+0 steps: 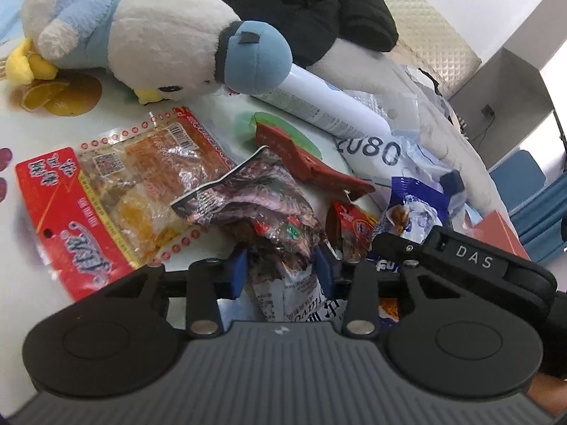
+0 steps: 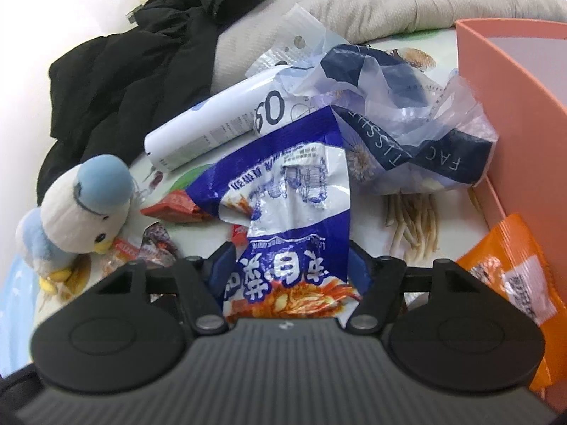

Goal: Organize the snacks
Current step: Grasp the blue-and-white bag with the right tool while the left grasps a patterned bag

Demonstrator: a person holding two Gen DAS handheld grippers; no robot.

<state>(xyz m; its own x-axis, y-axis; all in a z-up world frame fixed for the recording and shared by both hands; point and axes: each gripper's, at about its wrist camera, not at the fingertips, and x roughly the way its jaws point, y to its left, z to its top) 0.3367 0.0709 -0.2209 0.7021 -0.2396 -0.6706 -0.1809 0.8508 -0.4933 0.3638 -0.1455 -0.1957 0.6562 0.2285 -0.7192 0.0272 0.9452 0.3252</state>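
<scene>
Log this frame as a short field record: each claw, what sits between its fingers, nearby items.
left claw: closed around a dark crumpled snack packet, blue pads against its sides
right claw: around a blue-and-white snack bag, bag fills the gap; pad contact unclear
container: orange box at right edge of the right wrist view
other snacks: red-and-clear flat packet, orange packet
clutter: plush duck, white spray can, black jacket, facial tissue wrapper
</scene>
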